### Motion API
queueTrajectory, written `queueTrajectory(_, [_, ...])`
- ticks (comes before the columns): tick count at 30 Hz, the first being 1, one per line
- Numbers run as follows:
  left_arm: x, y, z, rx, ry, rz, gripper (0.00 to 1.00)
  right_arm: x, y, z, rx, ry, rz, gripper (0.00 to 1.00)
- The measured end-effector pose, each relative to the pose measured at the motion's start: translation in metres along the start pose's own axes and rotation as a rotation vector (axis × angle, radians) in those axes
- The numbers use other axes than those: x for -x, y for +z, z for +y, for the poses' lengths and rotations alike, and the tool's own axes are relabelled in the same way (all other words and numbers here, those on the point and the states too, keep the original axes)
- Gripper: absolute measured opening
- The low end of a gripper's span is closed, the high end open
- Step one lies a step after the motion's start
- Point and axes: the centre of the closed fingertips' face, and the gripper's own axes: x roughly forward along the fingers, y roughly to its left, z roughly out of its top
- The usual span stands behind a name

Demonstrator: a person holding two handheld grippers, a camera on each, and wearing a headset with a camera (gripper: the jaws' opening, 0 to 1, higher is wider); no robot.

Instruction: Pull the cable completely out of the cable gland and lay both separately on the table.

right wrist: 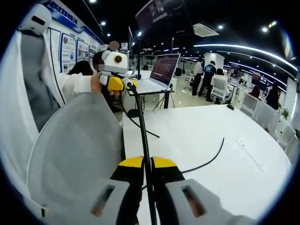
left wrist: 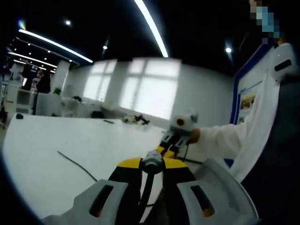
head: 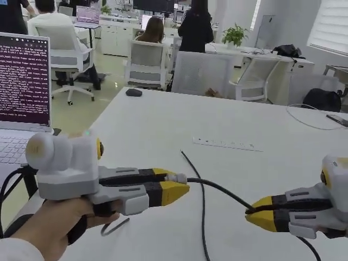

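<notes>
Above the front of the white table, my left gripper is shut on a small grey cable gland, whose end pokes out between the yellow jaw tips. A black cable leaves the gland and runs right to my right gripper, which is shut on it. More cable loops over the table below and behind. In the left gripper view the gland sits between the jaws, with the right gripper beyond. In the right gripper view the cable stretches taut from my right gripper up to the left gripper.
An open laptop stands at the table's left edge. A dark mouse lies at the far side and a pale strip mid-table. A small bent wire lies under the left gripper. Office chairs and people are behind.
</notes>
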Motion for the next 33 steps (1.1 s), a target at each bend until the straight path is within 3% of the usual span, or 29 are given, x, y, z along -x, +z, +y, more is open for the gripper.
queueTrajectory(4, [-0.001,-0.002,-0.001,-0.002,-0.003,0.011,0.17,0.003,0.001,-0.003,-0.014,-0.021,0.0,0.08])
queueTrajectory(6, [-0.001,-0.003,-0.001,-0.003,-0.002,0.012,0.17,0.004,0.006,-0.004,-0.009,-0.028,-0.007,0.14])
queueTrajectory(8, [-0.002,-0.003,0.001,-0.011,0.003,0.016,0.17,0.005,0.019,-0.004,0.007,-0.03,-0.035,0.2])
queueTrajectory(12, [-0.004,-0.007,0.001,-0.023,-0.002,0.036,0.17,0.0,0.053,0.005,0.061,0.006,-0.097,0.19])
queueTrajectory(19, [-0.005,-0.011,-0.005,-0.05,-0.011,0.058,0.17,-0.022,0.089,0.023,0.179,0.081,-0.122,0.21])
queueTrajectory(25, [-0.005,-0.008,-0.006,-0.059,-0.024,0.046,0.17,-0.035,0.102,0.028,0.19,0.122,-0.155,0.19])
queueTrajectory(30, [-0.006,-0.009,-0.009,-0.065,-0.034,0.052,0.17,-0.041,0.097,0.03,0.192,0.142,-0.137,0.17])
queueTrajectory(33, [-0.006,-0.01,-0.009,-0.069,-0.036,0.058,0.17,-0.044,0.092,0.032,0.188,0.155,-0.121,0.09])
